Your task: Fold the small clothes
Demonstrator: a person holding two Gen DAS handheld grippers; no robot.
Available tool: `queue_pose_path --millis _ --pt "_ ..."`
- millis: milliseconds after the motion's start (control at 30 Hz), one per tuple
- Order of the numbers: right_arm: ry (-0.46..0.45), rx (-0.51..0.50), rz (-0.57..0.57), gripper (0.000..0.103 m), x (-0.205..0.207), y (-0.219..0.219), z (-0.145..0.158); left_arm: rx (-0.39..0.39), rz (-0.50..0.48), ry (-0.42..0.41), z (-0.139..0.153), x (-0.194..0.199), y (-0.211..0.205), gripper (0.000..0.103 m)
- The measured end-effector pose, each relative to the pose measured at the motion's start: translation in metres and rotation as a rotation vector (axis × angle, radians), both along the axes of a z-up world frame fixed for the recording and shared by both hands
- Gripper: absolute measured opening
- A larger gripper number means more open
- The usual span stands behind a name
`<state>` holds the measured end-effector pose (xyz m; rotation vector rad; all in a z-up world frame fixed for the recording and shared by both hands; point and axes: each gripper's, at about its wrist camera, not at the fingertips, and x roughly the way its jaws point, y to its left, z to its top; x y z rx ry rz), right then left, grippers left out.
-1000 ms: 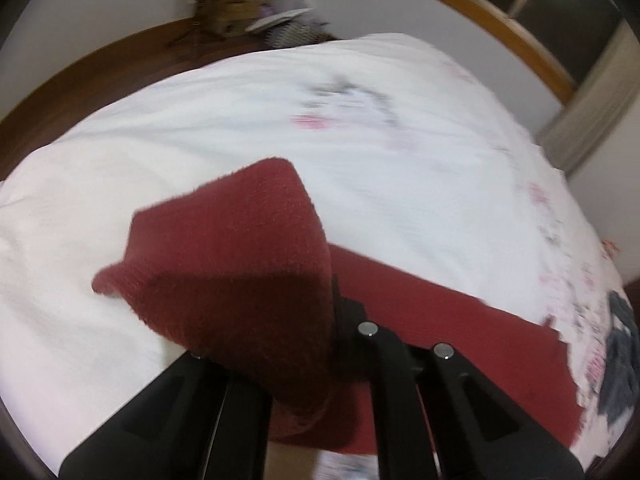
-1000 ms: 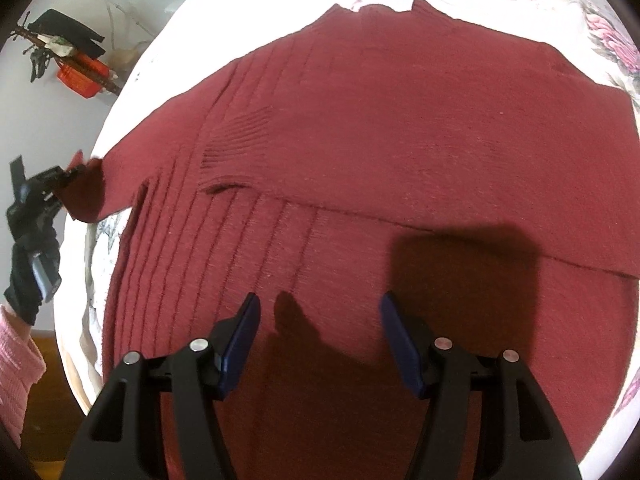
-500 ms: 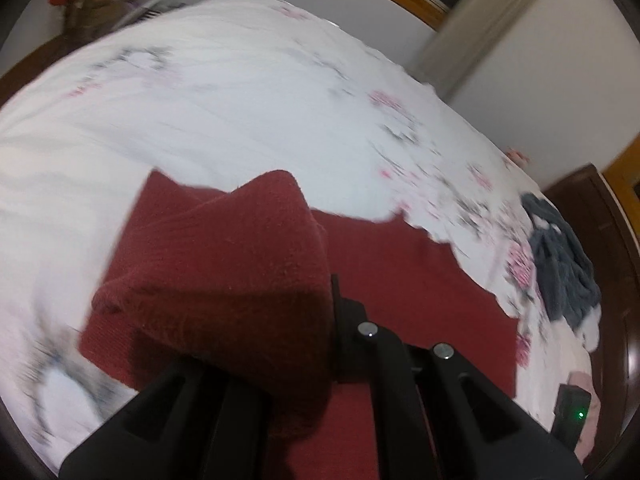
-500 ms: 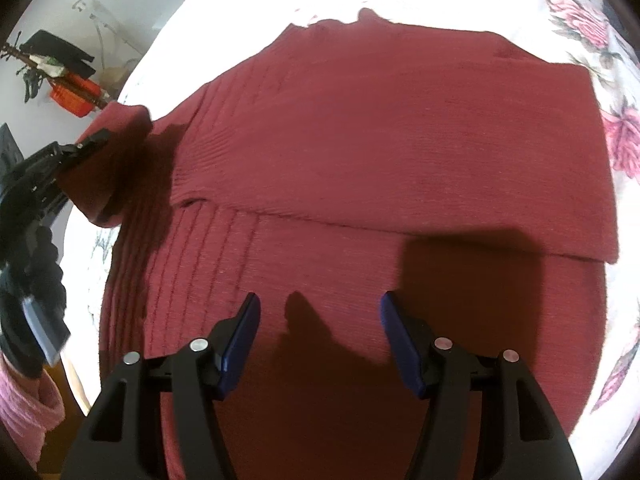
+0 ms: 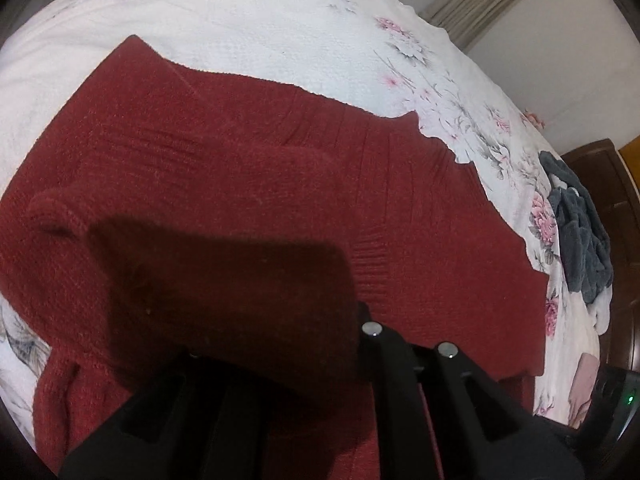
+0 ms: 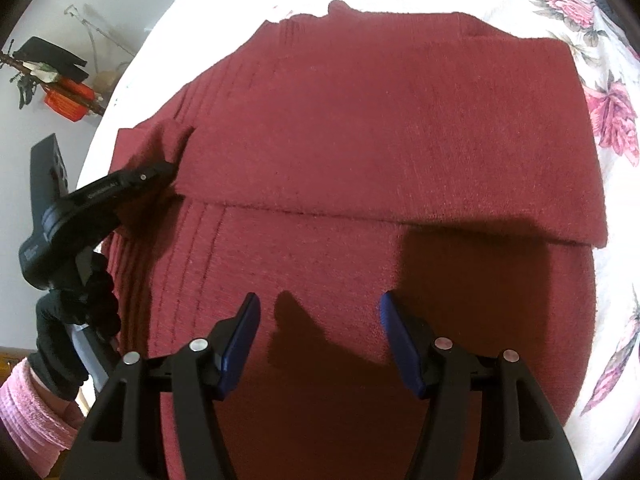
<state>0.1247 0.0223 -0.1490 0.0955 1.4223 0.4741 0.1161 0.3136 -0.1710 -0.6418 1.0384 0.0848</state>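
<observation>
A dark red knitted sweater [image 6: 380, 140] lies spread on the bed, one sleeve folded flat across its body. My left gripper [image 6: 170, 168] is shut on the other sleeve [image 5: 224, 264], holding its end over the sweater's left part. In the left wrist view this sleeve drapes over the fingers and hides their tips. My right gripper [image 6: 320, 336] hovers open above the sweater's lower part, with nothing between its blue pads [image 6: 240, 340].
The bed carries a white floral cover [image 5: 280, 28]. A dark grey garment [image 5: 580, 224] lies heaped near the bed's far right edge, beside a wooden headboard [image 5: 612, 184]. A person's black-gloved hand [image 6: 80, 312] and pink sleeve [image 6: 28, 412] hold the left gripper. Clutter [image 6: 52, 76] stands against the wall.
My left gripper has carried the sleeve from beyond the sweater's left edge inward over the sweater's body. The right gripper has stayed open and risen slightly.
</observation>
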Motion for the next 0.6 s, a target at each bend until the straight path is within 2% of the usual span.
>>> queue_pose_path --millis 100,233,333,367,433,500,533,600 --pt "0.008 -0.012 0.001 0.064 0.002 0.002 -0.004 -0.036 -0.031 0.007 0.005 -0.004 0.004 0.009" --pt "0.01 -0.012 0.0 0.065 0.007 0.008 0.0 -0.082 -0.112 0.009 0.02 -0.024 0.013 0.03" --pt "0.01 0.016 0.004 0.065 0.014 0.019 0.006 -0.062 -0.165 -0.002 0.036 -0.054 0.033 0.036" --pt "0.011 0.03 0.008 0.065 0.018 0.025 0.009 -0.047 -0.16 -0.009 0.041 -0.061 0.04 0.04" --pt "0.015 0.058 0.015 0.065 0.024 0.04 0.012 0.018 -0.12 -0.029 0.052 -0.075 0.063 0.041" --pt "0.021 0.088 0.025 0.065 0.03 0.058 0.017 0.086 -0.043 -0.037 0.057 -0.078 0.091 0.042" --pt "0.023 0.104 0.036 0.065 0.033 0.072 0.019 0.101 -0.013 -0.031 0.058 -0.076 0.1 0.042" --pt "0.025 0.116 0.063 0.065 0.037 0.098 0.024 0.083 0.073 -0.029 0.057 -0.07 0.124 0.042"
